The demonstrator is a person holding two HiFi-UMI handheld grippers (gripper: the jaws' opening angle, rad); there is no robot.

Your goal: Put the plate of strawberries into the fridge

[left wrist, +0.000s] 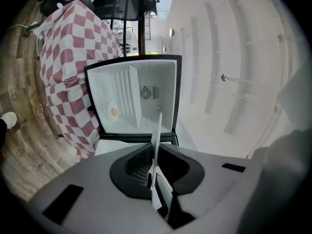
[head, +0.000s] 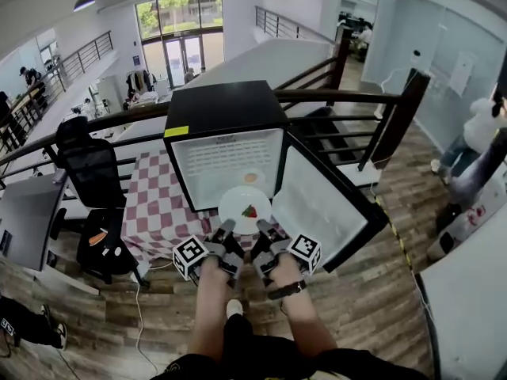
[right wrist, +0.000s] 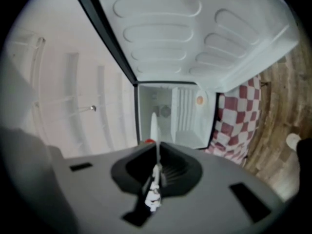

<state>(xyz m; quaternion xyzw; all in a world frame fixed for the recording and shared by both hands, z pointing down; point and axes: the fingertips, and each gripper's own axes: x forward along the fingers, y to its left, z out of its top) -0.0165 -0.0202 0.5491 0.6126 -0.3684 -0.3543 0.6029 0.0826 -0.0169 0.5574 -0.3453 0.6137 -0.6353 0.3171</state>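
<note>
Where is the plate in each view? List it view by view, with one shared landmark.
Head view: plate face-up, lower centre, before the open fridge.
Left gripper view: plate edge-on, a thin white strip at centre.
Right gripper view: plate edge-on, centre.
Shared landmark: the fridge's white interior.

A plate bearing a strawberry is held before the opened fridge, gripped at its near rim by the left gripper and right gripper, side by side. The door is swung to the right; a table and chair are set to the left, with a railing behind.
</note>
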